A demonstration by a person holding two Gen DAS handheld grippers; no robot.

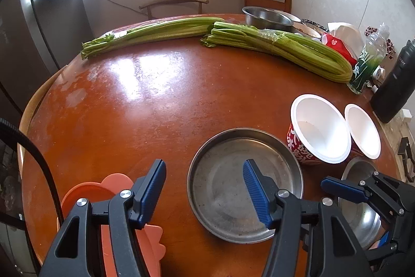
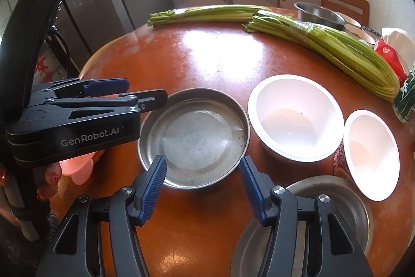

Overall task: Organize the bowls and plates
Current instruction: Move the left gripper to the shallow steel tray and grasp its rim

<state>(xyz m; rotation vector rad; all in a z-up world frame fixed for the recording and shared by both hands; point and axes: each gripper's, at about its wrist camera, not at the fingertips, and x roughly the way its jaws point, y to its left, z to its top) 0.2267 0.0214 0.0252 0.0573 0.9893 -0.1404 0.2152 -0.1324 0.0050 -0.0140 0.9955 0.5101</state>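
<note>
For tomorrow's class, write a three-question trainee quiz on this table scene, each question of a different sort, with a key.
1. True or false: the left gripper is shut on the round metal plate.
2. Multiple choice: what lies across the far side of the table? A) celery bunches B) bananas C) bread loaves
3. Fill in: the two white-lined paper bowls stand ____ of the metal plate in the right wrist view.

Key
1. False; both the left gripper and the right gripper are open and hold nothing.
2. A; the celery bunches.
3. Right.
</note>
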